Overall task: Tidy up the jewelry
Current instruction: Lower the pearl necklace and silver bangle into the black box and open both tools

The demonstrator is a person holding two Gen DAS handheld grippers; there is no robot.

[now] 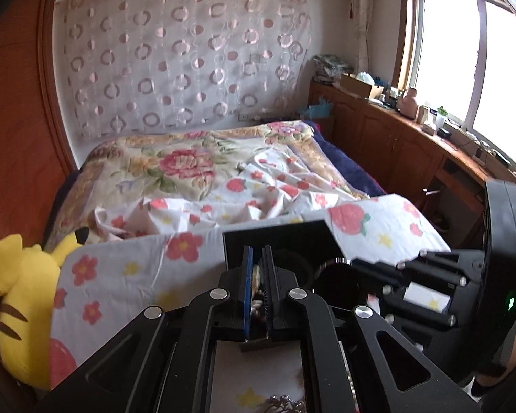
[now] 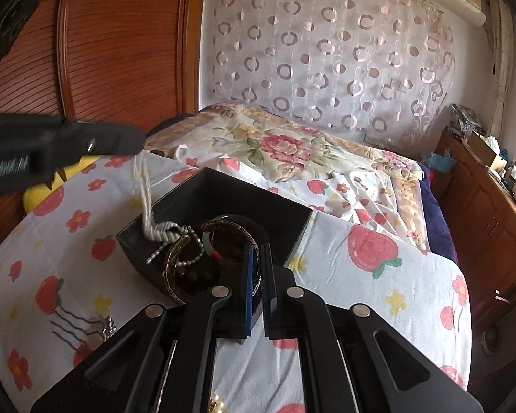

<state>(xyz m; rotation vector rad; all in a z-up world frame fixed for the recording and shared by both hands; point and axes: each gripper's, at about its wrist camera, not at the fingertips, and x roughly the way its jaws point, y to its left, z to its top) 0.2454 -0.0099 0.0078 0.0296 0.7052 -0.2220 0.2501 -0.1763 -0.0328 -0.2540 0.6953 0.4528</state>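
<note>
Two grippers work over one black box (image 2: 223, 199) on the bed: the left gripper (image 2: 134, 143) pinches a white necklace (image 2: 144, 199) hanging nearly vertical into it; the right gripper (image 2: 257, 285) clamps the box's near wall.

Matt black box (image 2: 220, 203), metal bangle (image 2: 175, 258), printed cotton sheet (image 2: 378, 296)

Support surface: board covered in strawberry-print cloth

The cloth-covered board (image 2: 378, 296) carries a black open box (image 2: 220, 203) near its centre. A silver chain piece (image 2: 108, 327) lies on the cloth near the front left edge. Behind the board, a bed (image 2: 292, 144) carries a floral quilt (image 1: 175, 161) and a rumpled strawberry-print sheet (image 1: 265, 186).
</note>
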